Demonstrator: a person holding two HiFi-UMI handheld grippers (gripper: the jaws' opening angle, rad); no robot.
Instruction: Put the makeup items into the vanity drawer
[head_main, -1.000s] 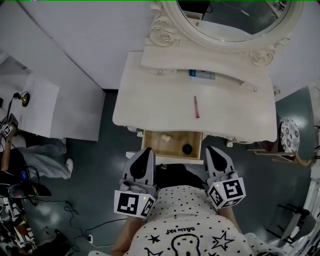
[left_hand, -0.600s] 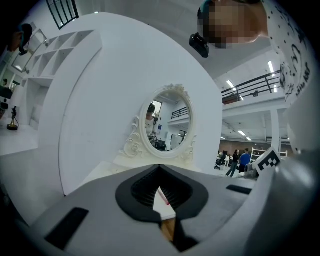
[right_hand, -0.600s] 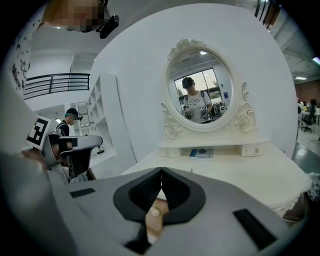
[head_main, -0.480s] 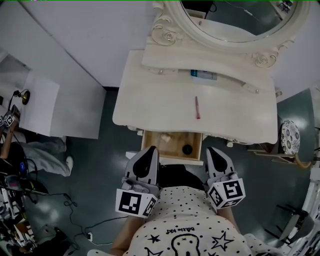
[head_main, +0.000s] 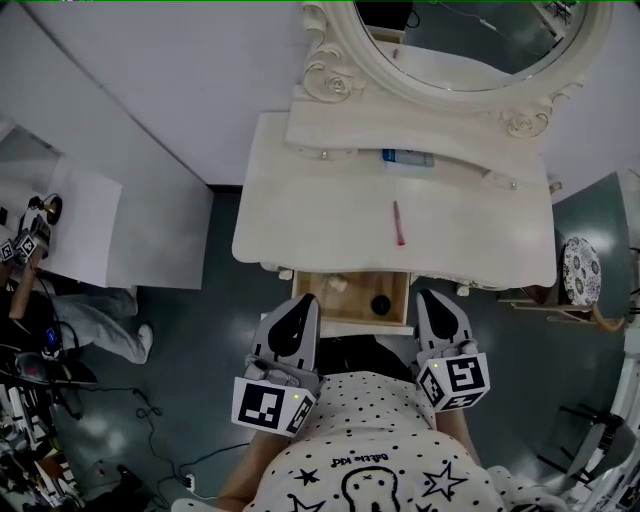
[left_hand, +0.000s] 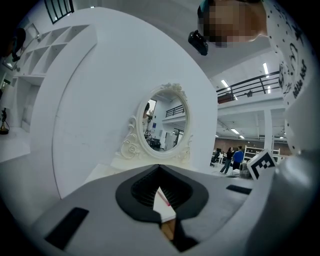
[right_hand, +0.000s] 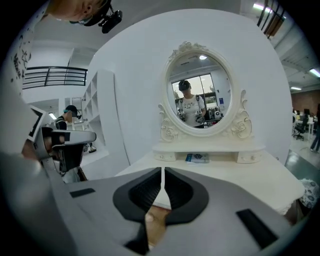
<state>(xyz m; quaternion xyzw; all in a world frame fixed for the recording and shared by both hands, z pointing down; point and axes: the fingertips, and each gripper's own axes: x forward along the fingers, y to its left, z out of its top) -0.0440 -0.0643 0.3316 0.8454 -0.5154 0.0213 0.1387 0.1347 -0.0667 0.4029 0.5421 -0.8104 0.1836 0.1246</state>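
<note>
The white vanity table (head_main: 300, 215) has its wooden drawer (head_main: 349, 312) pulled open below the front edge. Inside lie a small cream item (head_main: 338, 284) and a black round item (head_main: 380, 303). A pink makeup pencil (head_main: 399, 222) rests on the tabletop, and a blue-and-white tube (head_main: 407, 157) (right_hand: 198, 158) lies on the raised shelf under the mirror (head_main: 470, 40). My left gripper (head_main: 303, 300) (left_hand: 159, 170) hovers at the drawer's left front corner, shut and empty. My right gripper (head_main: 430, 297) (right_hand: 163, 170) is held at the right front corner, also shut with nothing in it.
A round patterned stool (head_main: 579, 270) stands right of the vanity. Another person (head_main: 60, 325) is on the floor at the far left beside a white cabinet (head_main: 130, 225). Cables (head_main: 150, 425) trail over the dark floor.
The view has shifted a little, so the vanity sits slightly lower in frame. Both grippers hold their places by the drawer front and stay shut. The person at left has moved.
</note>
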